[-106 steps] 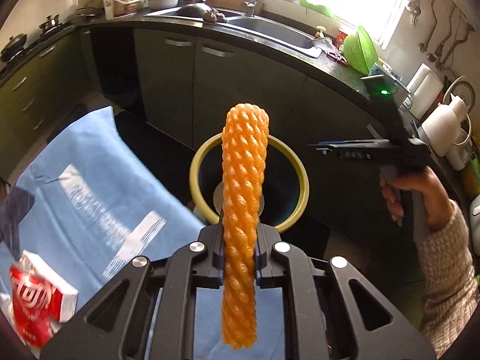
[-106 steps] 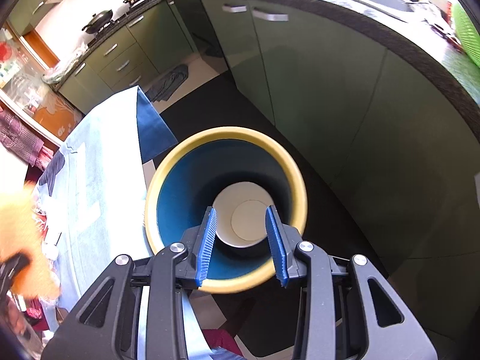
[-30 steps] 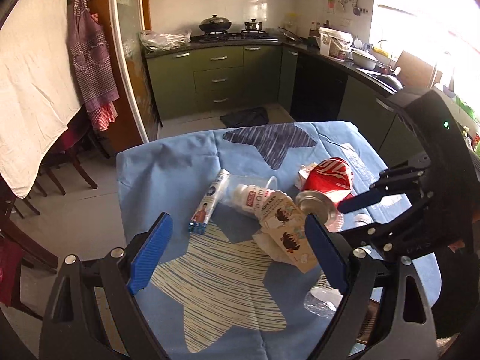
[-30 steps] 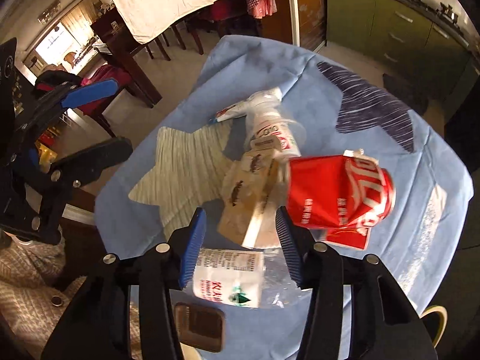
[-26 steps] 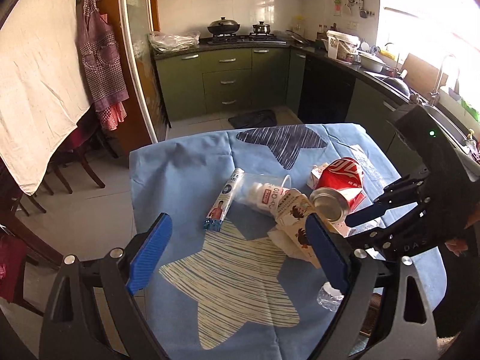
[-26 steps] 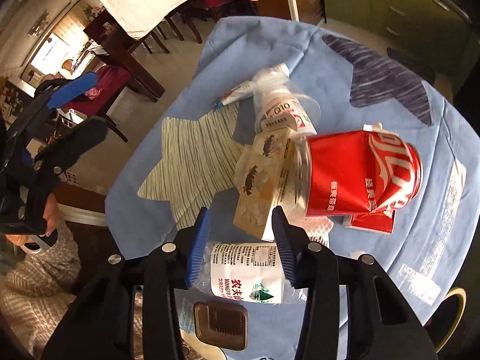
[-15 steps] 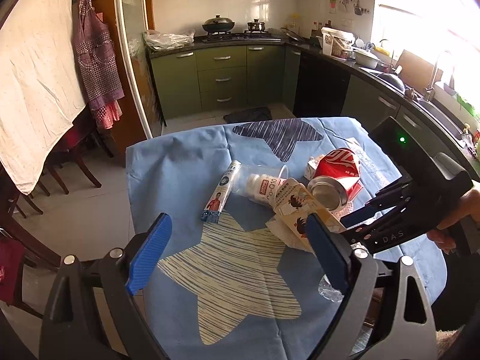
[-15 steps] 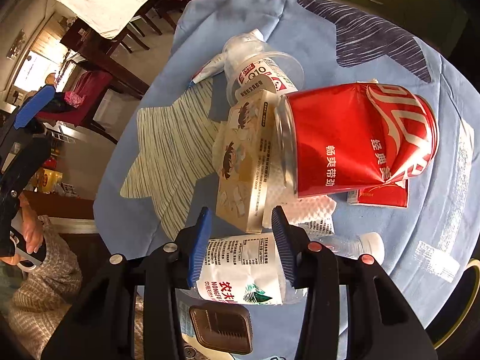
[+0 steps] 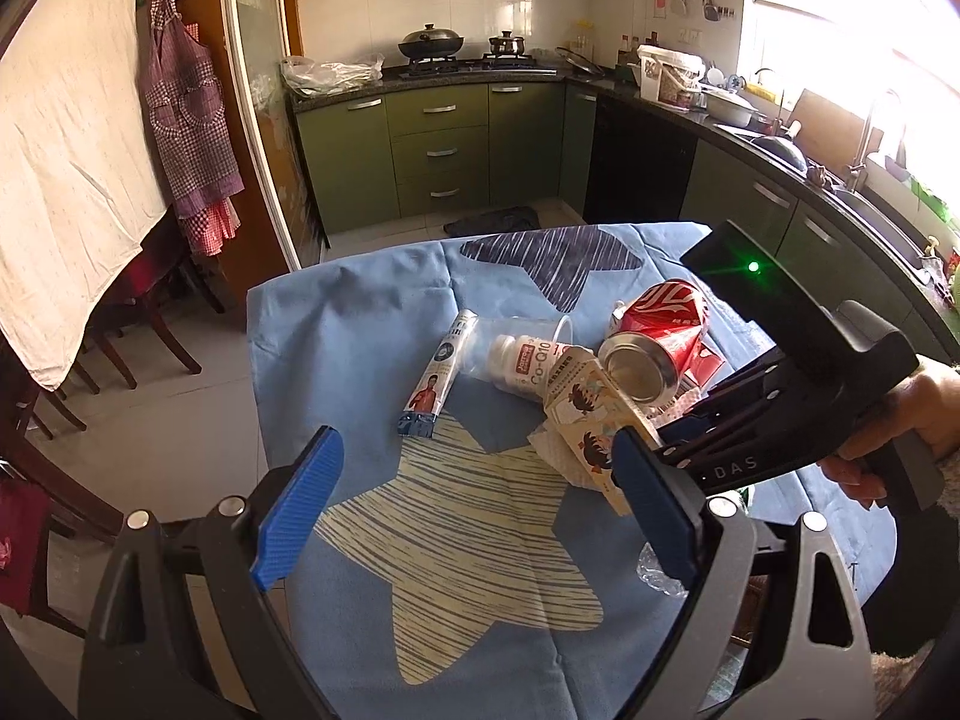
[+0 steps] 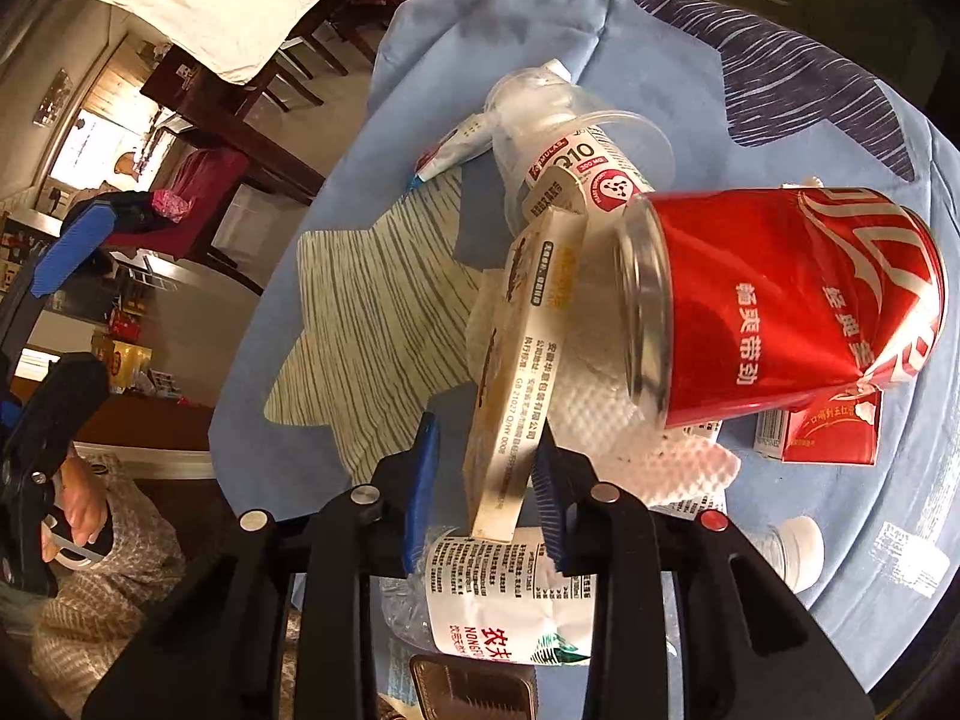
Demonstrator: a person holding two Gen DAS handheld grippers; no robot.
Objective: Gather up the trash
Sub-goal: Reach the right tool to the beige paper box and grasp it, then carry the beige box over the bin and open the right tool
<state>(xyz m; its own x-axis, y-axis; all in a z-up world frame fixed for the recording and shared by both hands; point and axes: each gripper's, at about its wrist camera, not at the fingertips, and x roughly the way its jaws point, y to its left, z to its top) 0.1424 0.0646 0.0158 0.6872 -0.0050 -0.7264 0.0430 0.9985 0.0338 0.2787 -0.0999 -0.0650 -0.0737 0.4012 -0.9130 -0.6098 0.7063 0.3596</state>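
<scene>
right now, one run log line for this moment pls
task: collect trash | right tongs: closing around flat carton | left tongs: open, empty | red can: on table

The table's [image 9: 336,324] left edge and near half lie bare, open to a gripper. Toward the right edge, can [image 10: 792,306], carton [image 10: 516,372], tissue [image 10: 606,420] and bottle [image 10: 510,600] crowd together, blocking passage.

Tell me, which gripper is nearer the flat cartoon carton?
Right. The right gripper straddles the carton, jaws closing on it; the left gripper hangs open, back from the pile.
</scene>
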